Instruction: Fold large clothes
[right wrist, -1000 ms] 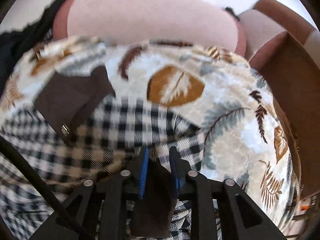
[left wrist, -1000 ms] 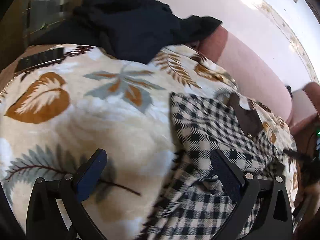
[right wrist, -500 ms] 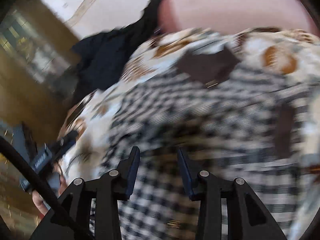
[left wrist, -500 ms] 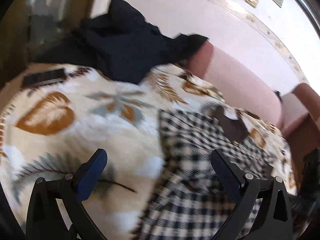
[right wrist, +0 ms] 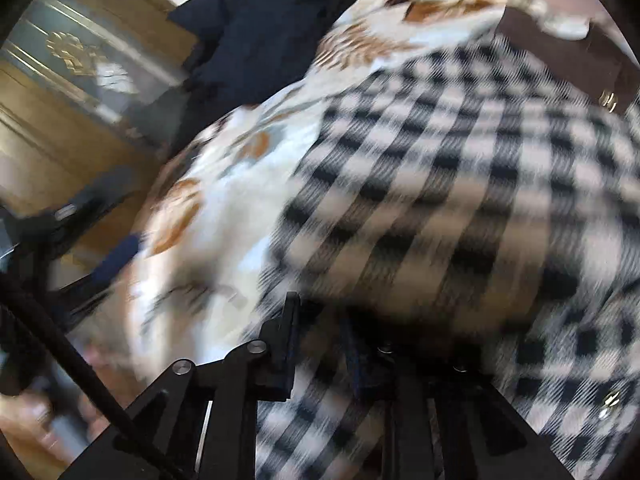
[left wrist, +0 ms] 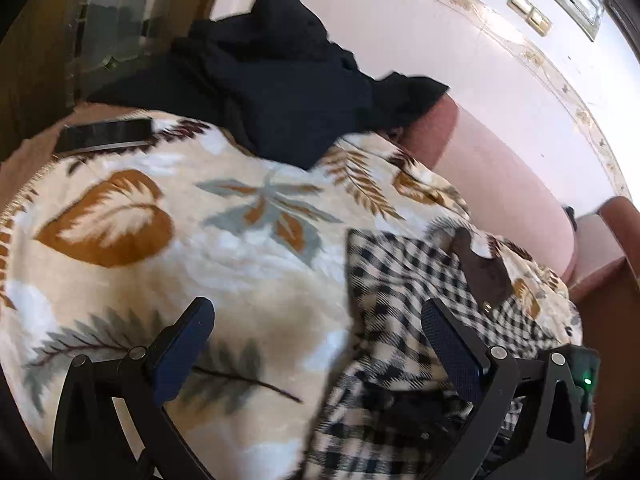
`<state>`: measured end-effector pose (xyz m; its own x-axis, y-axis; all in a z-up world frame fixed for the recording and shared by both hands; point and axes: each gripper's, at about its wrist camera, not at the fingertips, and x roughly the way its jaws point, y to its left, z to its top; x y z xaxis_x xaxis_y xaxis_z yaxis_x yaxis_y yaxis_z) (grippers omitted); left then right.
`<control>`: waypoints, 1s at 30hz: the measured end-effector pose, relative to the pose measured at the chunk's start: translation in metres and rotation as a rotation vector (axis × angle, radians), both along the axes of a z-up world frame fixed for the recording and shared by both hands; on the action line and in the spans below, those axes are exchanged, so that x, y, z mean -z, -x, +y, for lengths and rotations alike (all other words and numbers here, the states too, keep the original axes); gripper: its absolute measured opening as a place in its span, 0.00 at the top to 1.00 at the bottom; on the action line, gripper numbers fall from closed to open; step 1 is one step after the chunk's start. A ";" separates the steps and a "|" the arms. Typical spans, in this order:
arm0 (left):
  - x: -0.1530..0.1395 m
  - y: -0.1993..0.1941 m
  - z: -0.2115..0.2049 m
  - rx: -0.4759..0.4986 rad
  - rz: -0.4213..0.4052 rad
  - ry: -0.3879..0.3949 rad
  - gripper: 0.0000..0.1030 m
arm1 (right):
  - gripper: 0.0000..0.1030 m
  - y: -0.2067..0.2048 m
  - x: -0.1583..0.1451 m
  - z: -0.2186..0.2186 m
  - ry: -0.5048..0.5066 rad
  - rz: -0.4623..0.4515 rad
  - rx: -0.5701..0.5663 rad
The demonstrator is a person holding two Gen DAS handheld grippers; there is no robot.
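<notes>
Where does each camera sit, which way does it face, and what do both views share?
Left wrist: on the left gripper, looking along its open fingers over the leaf blanket toward the dark clothes and pink sofa back; own fingers show.
Right wrist: on the right gripper, close over the blurred checked garment, facing a wooden cabinet; own fingers show, with the left gripper at the left edge.
Shared: checked garment, blanket, dark clothes.
</notes>
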<state>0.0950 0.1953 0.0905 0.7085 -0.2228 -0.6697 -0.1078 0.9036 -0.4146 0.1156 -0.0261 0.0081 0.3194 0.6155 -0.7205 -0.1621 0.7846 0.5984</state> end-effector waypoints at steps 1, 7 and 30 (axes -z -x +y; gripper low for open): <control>0.002 -0.001 -0.007 0.016 0.005 0.003 0.00 | 0.77 0.007 -0.004 -0.008 0.013 -0.011 -0.001; 0.010 -0.011 -0.057 0.121 0.013 -0.047 0.00 | 0.75 0.045 -0.027 -0.103 0.152 -0.073 0.135; 0.052 -0.027 -0.096 0.224 0.191 -0.096 0.04 | 0.94 0.038 -0.039 -0.283 0.393 0.022 0.554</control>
